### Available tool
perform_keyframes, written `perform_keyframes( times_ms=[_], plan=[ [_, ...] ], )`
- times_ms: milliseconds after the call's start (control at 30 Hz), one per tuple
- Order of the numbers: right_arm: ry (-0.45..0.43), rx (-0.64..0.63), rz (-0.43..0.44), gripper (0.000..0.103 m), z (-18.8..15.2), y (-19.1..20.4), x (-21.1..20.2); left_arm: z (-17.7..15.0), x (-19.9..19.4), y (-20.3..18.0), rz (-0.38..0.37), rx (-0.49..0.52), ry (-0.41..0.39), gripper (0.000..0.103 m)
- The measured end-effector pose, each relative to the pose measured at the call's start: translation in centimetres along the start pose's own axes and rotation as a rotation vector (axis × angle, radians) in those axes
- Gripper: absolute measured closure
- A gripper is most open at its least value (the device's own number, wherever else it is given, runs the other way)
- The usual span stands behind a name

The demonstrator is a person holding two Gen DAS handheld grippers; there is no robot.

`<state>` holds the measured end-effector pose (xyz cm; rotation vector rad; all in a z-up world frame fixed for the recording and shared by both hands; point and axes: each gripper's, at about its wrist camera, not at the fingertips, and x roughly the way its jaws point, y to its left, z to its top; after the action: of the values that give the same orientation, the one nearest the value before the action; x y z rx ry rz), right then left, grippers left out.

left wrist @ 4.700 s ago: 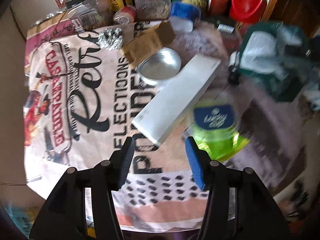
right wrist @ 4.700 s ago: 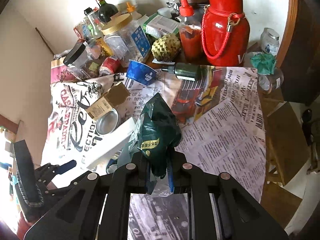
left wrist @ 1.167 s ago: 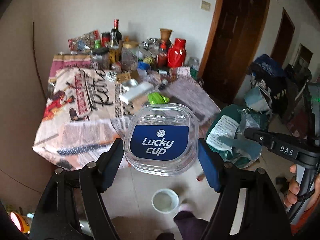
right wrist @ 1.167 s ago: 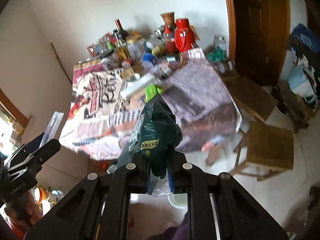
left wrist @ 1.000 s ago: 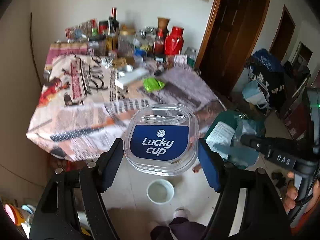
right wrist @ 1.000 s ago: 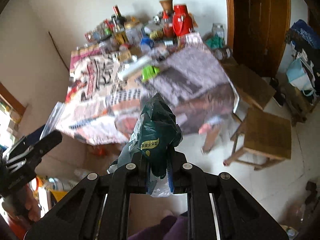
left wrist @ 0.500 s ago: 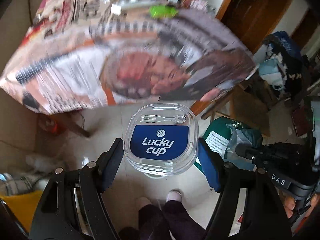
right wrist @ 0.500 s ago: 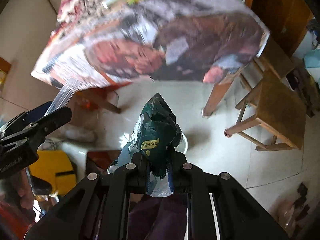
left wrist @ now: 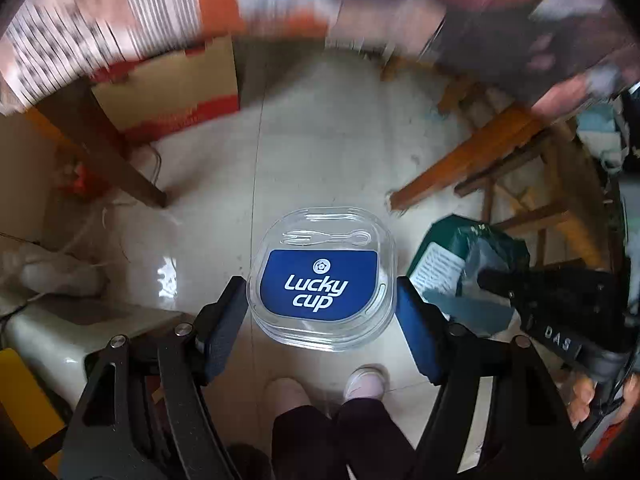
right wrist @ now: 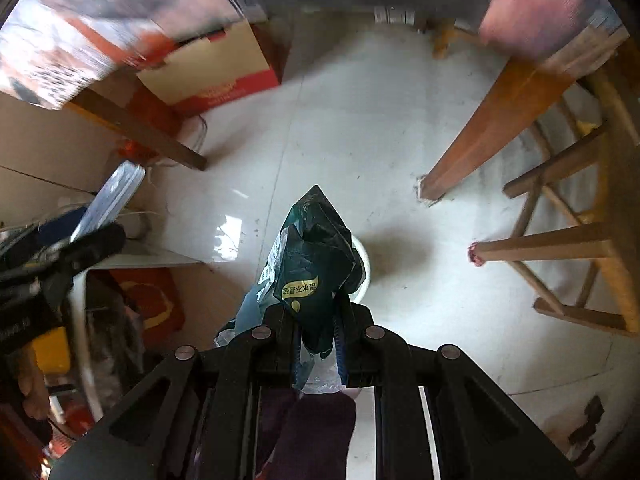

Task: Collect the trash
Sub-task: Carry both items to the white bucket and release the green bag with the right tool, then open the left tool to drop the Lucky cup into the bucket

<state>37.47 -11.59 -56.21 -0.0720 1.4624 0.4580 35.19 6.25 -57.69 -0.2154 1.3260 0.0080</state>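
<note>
My left gripper (left wrist: 320, 312) is shut on a clear plastic lid (left wrist: 322, 280) with a blue "Lucky cup" label, held above the tiled floor. My right gripper (right wrist: 318, 340) is shut on a crumpled dark green wrapper (right wrist: 316, 256) with clear plastic hanging below it. A white bucket (right wrist: 362, 268) stands on the floor right behind the wrapper, mostly hidden by it. The right gripper and green wrapper (left wrist: 460, 260) also show at the right of the left wrist view. The left gripper with the lid edge-on (right wrist: 108, 200) shows at the left of the right wrist view.
The table's cloth-covered edge (left wrist: 280, 4) hangs overhead, with wooden legs (left wrist: 104, 148) (right wrist: 492, 120). A cardboard box (right wrist: 216, 68) sits under it. A wooden stool (right wrist: 580, 240) stands right. The person's feet (left wrist: 320, 384) are below; white and yellow items (left wrist: 48, 332) lie left.
Both grippers have tilted down from the table top toward the floor under the table edge. Each still holds its item. The white bucket now lies directly behind the green wrapper.
</note>
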Motion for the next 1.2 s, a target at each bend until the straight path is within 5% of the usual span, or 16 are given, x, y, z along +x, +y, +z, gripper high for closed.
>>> perform_keyframes(
  times_ms=[200,400,733,1000,1200],
  plan=[
    [0.052,0.001,0.058,0.088,0.3,-0.6,7.2,-1.7,7.4,0.9,-0.015,0.000,0.077,0.030],
    [0.110,-0.003,0.069,0.045,-0.2,-1.1,11.7,-2.4,12.1,0.9,-0.035,0.005,0.133,0.030],
    [0.128,0.061,0.030,0.043,-0.8,-3.6,12.0,-3.0,17.0,-0.8,-0.089,-0.015,0.299,0.029],
    [0.083,0.110,0.023,0.043,-0.6,-4.8,7.0,-2.0,13.9,-2.2,-0.087,0.020,0.280,0.029],
    [0.039,0.106,0.026,0.043,0.2,-3.7,2.2,-0.6,7.2,-3.0,-0.061,0.043,0.219,0.029]
  ],
)
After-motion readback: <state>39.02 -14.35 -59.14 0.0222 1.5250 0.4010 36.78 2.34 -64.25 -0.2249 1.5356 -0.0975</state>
